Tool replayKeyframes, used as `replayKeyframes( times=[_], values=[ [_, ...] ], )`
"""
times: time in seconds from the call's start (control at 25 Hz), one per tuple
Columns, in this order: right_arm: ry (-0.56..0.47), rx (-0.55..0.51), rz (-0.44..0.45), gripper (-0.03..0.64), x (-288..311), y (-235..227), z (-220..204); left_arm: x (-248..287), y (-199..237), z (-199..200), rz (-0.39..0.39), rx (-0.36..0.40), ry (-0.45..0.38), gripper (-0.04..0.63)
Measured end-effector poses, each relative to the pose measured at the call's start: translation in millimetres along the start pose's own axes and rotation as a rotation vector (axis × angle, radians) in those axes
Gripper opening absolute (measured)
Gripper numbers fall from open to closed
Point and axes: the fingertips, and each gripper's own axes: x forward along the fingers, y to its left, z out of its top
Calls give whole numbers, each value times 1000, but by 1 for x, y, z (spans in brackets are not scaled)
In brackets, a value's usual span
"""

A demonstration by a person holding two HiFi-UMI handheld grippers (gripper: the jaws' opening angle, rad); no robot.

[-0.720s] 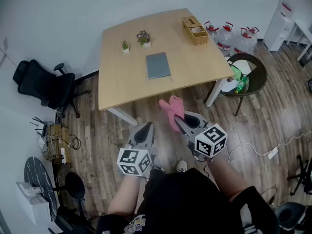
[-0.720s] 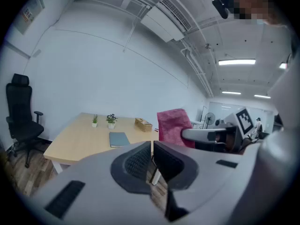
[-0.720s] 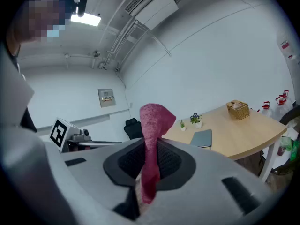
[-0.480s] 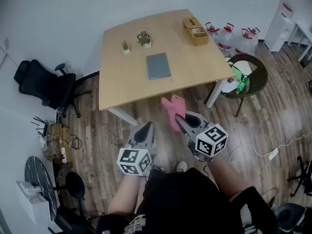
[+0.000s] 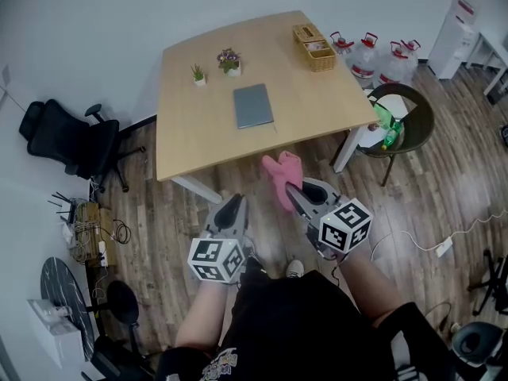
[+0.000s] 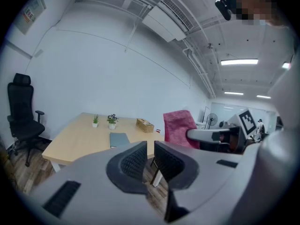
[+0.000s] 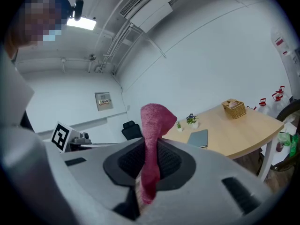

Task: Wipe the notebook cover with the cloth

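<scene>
Grey notebook (image 5: pixel 253 105) lying flat near middle of wooden table (image 5: pixel 198 137), not yet wiped. Right gripper (image 5: pixel 292 193) pinching pink cloth (image 5: pixel 281 177), cloth sticking up. Left gripper (image 5: pixel 234 206) pressed almost together, holding nothing.
Step, likely: carrying cloth to table.
Next: reaching over near table edge, laying cloth on cover.
Small plants (image 5: pixel 213 63) sitting just past notebook.
Bare floor (image 5: pixel 159 213) giving walking room.

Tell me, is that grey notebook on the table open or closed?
Closed. The notebook lies flat on the table, showing only its plain grey cover; no pages are visible.
</scene>
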Motion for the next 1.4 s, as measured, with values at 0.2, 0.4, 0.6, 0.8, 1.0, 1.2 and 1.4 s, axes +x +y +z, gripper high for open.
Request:
replayKeyframes(
  times=[0.2, 0.4, 0.6, 0.8, 1.0, 1.2, 1.4],
  values=[
    [-4, 17, -28, 57, 8, -14, 1, 15, 13, 2, 3, -1, 9, 43],
    [1, 28, -55, 57, 25, -30, 2, 38, 32, 1, -9, -10, 27, 95],
    [-10, 40, -87, 57, 59, -47, 11, 66, 61, 9, -42, 4, 52, 118],
    [-8, 59, -131, 57, 103, -71, 19, 103, 101, 20, -78, 0, 84, 120],
    [1, 76, -180, 57, 154, -91, 24, 139, 147, 26, -119, -24, 124, 120],
    [14, 85, -237, 57, 204, -108, 25, 172, 187, 24, -180, -40, 170, 120],
    [23, 86, -288, 57, 239, -117, 28, 195, 214, 19, -240, -75, 208, 120]
  ],
)
